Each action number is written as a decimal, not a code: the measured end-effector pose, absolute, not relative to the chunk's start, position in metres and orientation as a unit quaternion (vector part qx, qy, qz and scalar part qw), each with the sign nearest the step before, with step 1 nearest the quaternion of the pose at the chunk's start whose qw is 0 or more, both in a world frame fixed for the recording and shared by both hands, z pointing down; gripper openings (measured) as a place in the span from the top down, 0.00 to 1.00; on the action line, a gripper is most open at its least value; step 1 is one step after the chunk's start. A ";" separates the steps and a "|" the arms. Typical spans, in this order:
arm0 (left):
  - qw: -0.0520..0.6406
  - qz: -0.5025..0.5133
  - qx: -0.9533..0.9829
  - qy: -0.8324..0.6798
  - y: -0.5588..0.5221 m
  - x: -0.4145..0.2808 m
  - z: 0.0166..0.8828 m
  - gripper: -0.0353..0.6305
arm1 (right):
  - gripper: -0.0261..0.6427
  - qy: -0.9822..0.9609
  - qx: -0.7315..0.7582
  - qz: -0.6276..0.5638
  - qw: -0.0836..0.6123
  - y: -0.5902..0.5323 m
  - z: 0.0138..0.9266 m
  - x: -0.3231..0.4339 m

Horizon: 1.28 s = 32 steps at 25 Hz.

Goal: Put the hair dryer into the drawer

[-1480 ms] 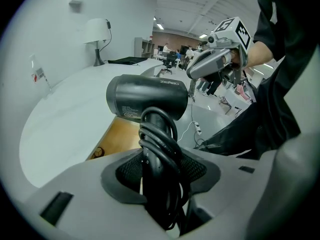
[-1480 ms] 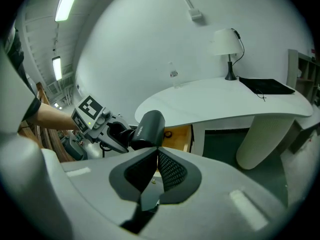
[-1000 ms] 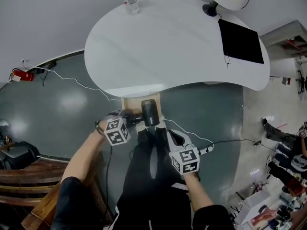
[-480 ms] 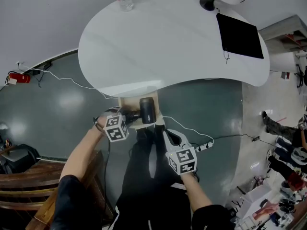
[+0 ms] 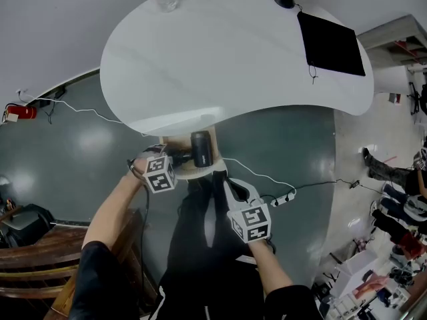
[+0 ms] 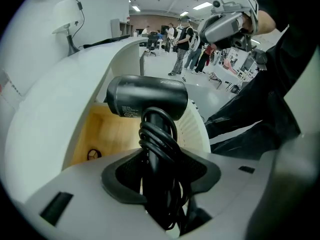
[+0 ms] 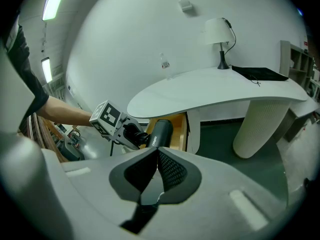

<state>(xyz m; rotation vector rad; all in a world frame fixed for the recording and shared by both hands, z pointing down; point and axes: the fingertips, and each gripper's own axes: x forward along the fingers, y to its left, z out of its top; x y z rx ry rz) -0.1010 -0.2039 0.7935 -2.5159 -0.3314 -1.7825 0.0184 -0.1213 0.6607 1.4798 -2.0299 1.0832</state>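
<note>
While left tongs (image 6: 161, 156) clamp one hair dryer (image 6: 146, 98), one open drawer (image 6: 107, 134)

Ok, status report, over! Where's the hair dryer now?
Left gripper shut on black hair dryer, by its cord-wrapped handle. Dryer over open wooden drawer, not released. Right gripper shut, empty. Small dark ring on drawer floor.

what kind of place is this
Probably an open lab or workshop hall: a curved white desk with a lamp, loose cables across the floor, and people standing under ceiling lights beyond.
</note>
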 end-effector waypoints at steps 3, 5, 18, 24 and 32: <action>0.026 -0.578 -0.808 -0.108 -0.208 -0.099 0.800 0.65 | 0.95 -0.723 0.534 0.390 0.201 -0.123 0.663 0.022; 0.033 -0.583 -0.805 -0.107 -0.211 -0.099 0.806 0.65 | 0.95 -0.722 0.535 0.391 0.201 -0.124 0.664 0.025; 0.039 -0.602 -0.792 -0.098 -0.224 -0.102 0.838 0.65 | 0.95 -0.715 0.538 0.399 0.200 -0.129 0.669 0.026; 0.027 -0.608 -0.787 -0.098 -0.225 -0.096 0.846 0.65 | 0.95 -0.714 0.539 0.400 0.200 -0.132 0.669 0.027; 0.030 -0.629 -0.772 -0.085 -0.228 -0.098 0.864 0.65 | 0.95 -0.707 0.543 0.404 0.203 -0.128 0.675 0.031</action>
